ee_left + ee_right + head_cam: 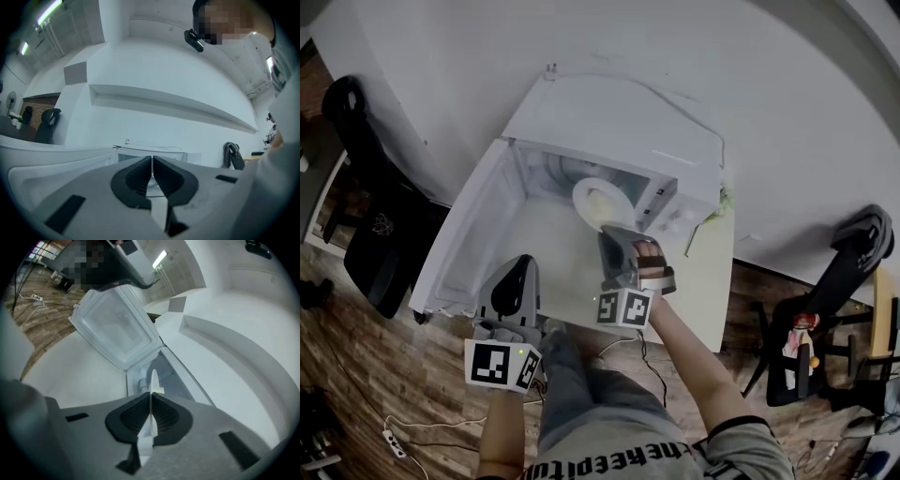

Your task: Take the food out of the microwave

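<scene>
White plate [602,202] of food sits in the microwave [619,112] mouth, its rim pinched in my right gripper [614,234]. Left gripper [517,267] closed, empty, nearer. Next, I'd judge: draw the plate out level.

White table [711,298]: a white microwave [619,112], door open, is being carried. Wood-plank floor [394,366]: a black chair [370,225] and a power strip [392,441] are being borne.

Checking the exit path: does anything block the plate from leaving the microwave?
Nothing visible does. The door is swung wide open, the right gripper is shut on the plate at the opening, and the left gripper sits aside.
</scene>
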Demonstrator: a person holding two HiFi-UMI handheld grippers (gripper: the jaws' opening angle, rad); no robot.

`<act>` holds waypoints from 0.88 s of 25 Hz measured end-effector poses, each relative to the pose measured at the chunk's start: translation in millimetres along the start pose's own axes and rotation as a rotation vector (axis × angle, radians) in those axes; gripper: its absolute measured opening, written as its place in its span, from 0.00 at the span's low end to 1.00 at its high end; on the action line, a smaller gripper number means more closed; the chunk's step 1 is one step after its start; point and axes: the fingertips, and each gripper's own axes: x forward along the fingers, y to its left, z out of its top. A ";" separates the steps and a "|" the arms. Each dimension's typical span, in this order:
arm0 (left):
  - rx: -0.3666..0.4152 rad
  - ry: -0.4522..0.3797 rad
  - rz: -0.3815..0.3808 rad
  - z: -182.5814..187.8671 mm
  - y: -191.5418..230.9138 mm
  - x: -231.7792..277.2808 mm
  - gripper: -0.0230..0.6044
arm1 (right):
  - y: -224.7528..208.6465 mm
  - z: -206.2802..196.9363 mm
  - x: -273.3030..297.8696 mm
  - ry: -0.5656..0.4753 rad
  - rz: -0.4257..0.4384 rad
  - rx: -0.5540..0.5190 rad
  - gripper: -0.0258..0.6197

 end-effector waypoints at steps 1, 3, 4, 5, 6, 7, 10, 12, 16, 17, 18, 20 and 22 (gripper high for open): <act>0.006 -0.003 0.002 2.0 -3.2 -3.4 0.06 | -1.9 2.2 -6.2 -0.007 0.002 0.019 0.07; 0.019 -0.009 0.005 6.0 -9.8 -10.7 0.06 | -5.8 6.9 -19.0 -0.024 0.004 0.059 0.07; 0.026 -0.011 0.006 8.0 -13.1 -14.2 0.06 | -8.1 9.4 -25.4 -0.032 0.003 0.079 0.07; 0.032 -0.014 0.006 10.2 -16.4 -17.6 0.06 | -10.7 11.8 -31.7 -0.040 0.002 0.098 0.07; 0.038 -0.016 0.007 12.4 -19.5 -20.8 0.06 | -13.5 14.1 -37.8 -0.046 0.002 0.117 0.07; 0.042 -0.018 0.007 14.6 -22.4 -23.7 0.06 | -16.4 16.3 -43.9 -0.053 0.000 0.136 0.07; 0.053 -0.025 0.006 19.9 -30.3 -30.6 0.06 | -25.3 21.8 -60.0 -0.069 -0.006 0.189 0.07; 0.056 -0.027 0.000 22.0 -34.8 -33.6 0.06 | -31.0 23.7 -69.8 -0.074 -0.010 0.226 0.07; 0.063 -0.034 -0.020 29.5 -38.9 -35.1 0.06 | -44.4 28.2 -85.8 -0.080 -0.021 0.300 0.07; 0.064 -0.036 -0.027 31.8 -38.7 -35.1 0.06 | -47.8 29.7 -88.8 -0.084 -0.027 0.320 0.07; 0.066 -0.037 -0.033 33.8 -38.4 -35.1 0.06 | -51.0 31.3 -91.7 -0.086 -0.033 0.342 0.07; 0.068 -0.039 -0.049 37.1 -37.2 -35.6 0.06 | -56.4 34.6 -98.0 -0.082 -0.042 0.384 0.07; 0.071 -0.038 -0.065 40.4 -34.3 -37.4 0.06 | -60.7 37.7 -103.7 -0.077 -0.063 0.424 0.07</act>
